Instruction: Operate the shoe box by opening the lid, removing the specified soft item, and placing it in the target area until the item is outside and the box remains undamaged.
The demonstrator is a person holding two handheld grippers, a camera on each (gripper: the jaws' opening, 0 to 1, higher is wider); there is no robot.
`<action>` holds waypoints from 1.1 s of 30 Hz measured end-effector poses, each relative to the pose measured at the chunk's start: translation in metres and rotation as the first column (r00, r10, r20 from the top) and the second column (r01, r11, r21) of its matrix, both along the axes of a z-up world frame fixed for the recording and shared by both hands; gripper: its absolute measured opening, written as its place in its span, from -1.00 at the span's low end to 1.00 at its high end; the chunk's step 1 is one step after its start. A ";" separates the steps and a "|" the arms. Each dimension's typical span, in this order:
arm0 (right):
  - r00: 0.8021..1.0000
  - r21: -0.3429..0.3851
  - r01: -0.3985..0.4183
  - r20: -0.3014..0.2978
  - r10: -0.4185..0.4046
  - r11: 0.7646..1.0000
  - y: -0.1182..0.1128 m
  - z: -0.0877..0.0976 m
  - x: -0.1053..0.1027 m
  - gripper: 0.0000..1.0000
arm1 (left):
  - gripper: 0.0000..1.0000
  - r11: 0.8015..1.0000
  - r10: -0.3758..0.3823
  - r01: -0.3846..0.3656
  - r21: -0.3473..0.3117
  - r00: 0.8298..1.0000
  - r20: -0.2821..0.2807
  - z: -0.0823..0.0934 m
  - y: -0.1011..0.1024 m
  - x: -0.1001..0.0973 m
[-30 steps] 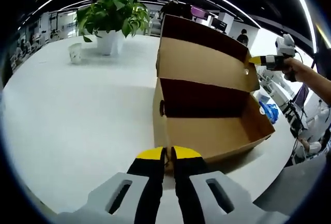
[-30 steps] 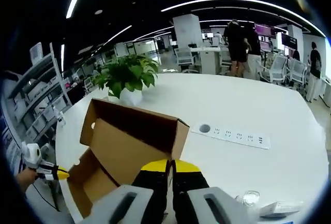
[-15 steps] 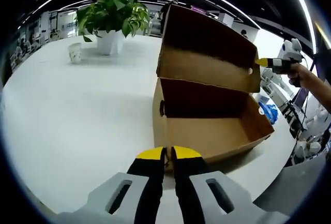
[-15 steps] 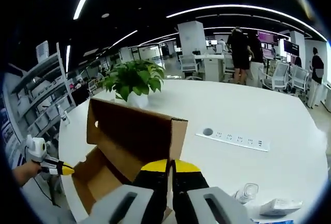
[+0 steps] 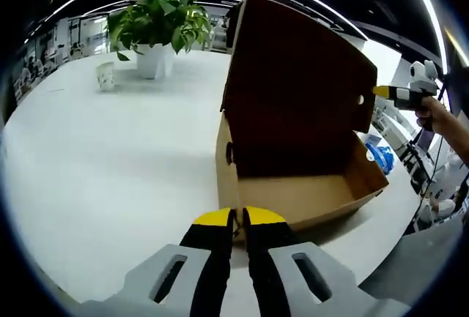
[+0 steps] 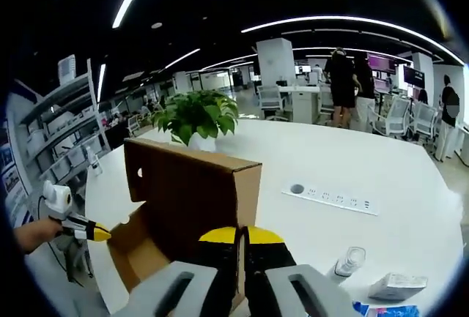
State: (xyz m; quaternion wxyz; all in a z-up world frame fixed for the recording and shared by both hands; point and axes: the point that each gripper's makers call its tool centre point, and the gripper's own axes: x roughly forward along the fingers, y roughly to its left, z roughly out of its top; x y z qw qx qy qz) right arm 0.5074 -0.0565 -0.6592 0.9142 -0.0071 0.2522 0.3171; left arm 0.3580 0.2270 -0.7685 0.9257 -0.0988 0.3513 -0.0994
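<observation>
A brown cardboard shoe box (image 5: 293, 196) stands on the white table (image 5: 110, 163). Its hinged lid (image 5: 297, 75) stands nearly upright over the back wall. The part of the inside that I see is bare cardboard. My left gripper (image 5: 234, 218) is shut on the box's near corner. In the right gripper view my right gripper (image 6: 240, 235) is shut on the lid's (image 6: 192, 185) side edge, and the left gripper (image 6: 82, 228) comes in from the left at the box corner. A hand holds the right gripper (image 5: 399, 94) beside the lid's far corner.
A potted plant (image 5: 157, 28) and a small white cup (image 5: 107, 75) stand at the table's far side. A power strip (image 6: 333, 198), a clear bottle (image 6: 346, 262) and a white packet (image 6: 399, 285) lie to the right of the box. People (image 6: 344, 86) stand behind.
The lid has swung from leaning back to nearly upright, and its lit tan face has turned dark. The right gripper moved with it. The left gripper and the box stayed put.
</observation>
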 end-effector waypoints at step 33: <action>0.998 -0.013 0.010 0.062 -0.009 1.000 -0.004 -0.010 -0.039 -1.00 | -0.91 0.999 -0.024 0.024 0.023 1.000 -0.015 -0.002 0.002 0.001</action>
